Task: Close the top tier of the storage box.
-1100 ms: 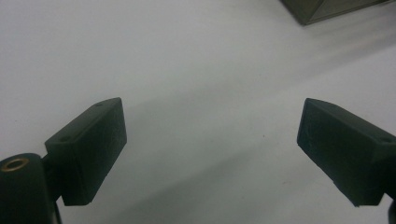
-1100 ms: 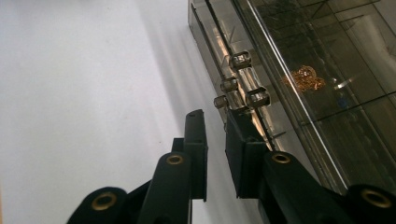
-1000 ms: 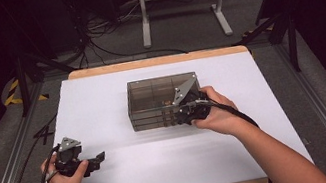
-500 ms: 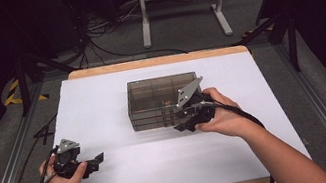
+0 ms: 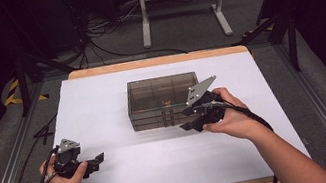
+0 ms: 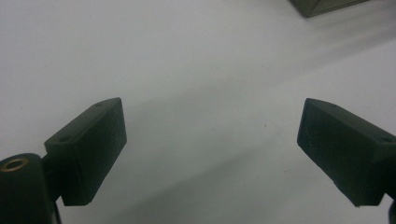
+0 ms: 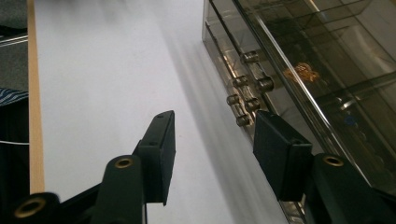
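Smoky drawer box: knobs toward person, long axis sideways.

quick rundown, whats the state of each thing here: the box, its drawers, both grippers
smoky clear drawer box: upright on the white table, a small orange item inside.
drawer knobs: none gripped; drawers look shut.
left gripper: open, jaws wide apart, nothing between them, at the table's near left, apart from the box.
right gripper: open, empty, at the box's front near the knobs.
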